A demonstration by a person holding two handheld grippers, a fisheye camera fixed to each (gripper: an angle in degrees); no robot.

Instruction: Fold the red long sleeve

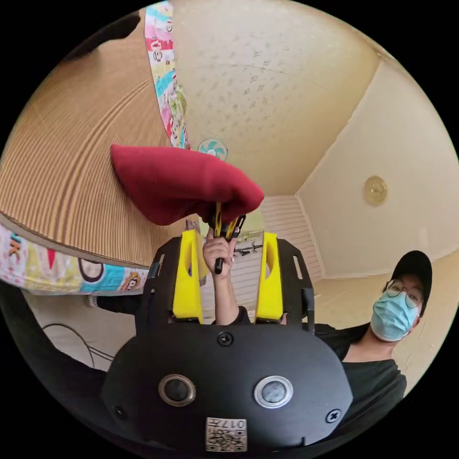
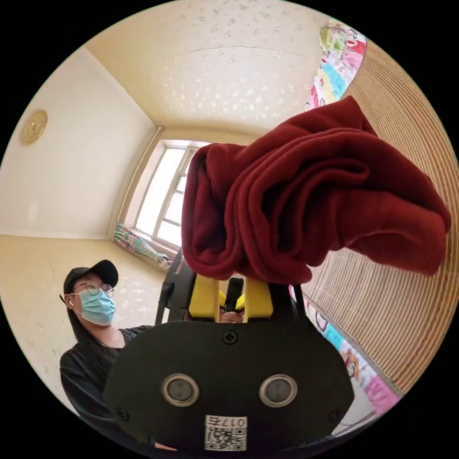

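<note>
The red long sleeve [image 1: 177, 184] hangs bunched in the air in the left gripper view, pinched at one end by my right gripper [image 1: 225, 225], which a hand [image 1: 217, 251] holds up. My left gripper [image 1: 230, 239] stands below it, jaws wide apart with nothing between them. In the right gripper view the red long sleeve [image 2: 306, 191] is a thick folded wad draped over my right gripper [image 2: 232, 284], whose yellow jaws stand close together and clamp the cloth. Their tips are hidden under the fabric.
A striped woven mat [image 1: 71, 167] with a colourful cartoon-print border [image 1: 167, 86] lies close beside the garment, also the mat [image 2: 397, 311]. The person [image 1: 382, 334] in a cap and mask stands nearby. A bright window [image 2: 167, 201] and pale ceiling lie beyond.
</note>
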